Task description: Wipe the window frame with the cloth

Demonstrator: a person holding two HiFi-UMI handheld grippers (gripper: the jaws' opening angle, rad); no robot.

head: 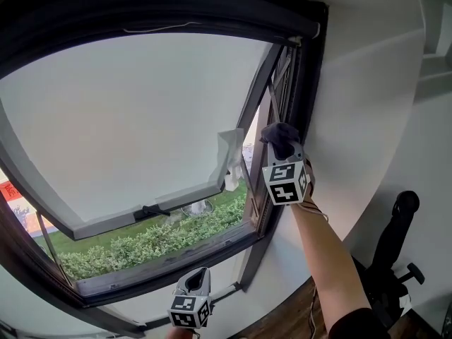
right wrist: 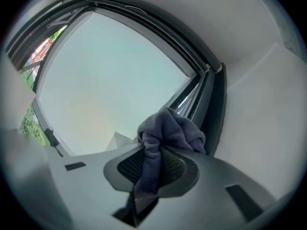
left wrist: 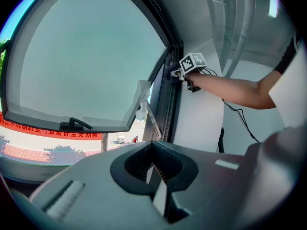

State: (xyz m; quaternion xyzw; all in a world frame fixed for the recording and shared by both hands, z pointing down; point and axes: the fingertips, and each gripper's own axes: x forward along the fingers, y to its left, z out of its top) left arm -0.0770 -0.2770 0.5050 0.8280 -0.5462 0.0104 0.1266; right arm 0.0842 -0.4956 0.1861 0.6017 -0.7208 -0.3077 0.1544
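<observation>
Your grey cloth point(head: 280, 133) is pinched tight in the right hand-held gripper point(head: 282, 145), up at the dark window frame's point(head: 311, 83) 3 o'clock upright, with the white wall point(head: 367, 104) beside it. The left hand-held gripper point(head: 200, 275) hangs at 6 o'clock, jaws closed and empty.

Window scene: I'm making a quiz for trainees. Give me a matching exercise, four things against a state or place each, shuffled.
1. cloth
2. left gripper
3. window sash
4. hedge

a. swung open outward
b. green, outside, below the sash
c. jaws together, nothing held
d. clamped in the right gripper, up against the right side of the window frame

Pairs: 1-d, 2-c, 3-a, 4-b
</observation>
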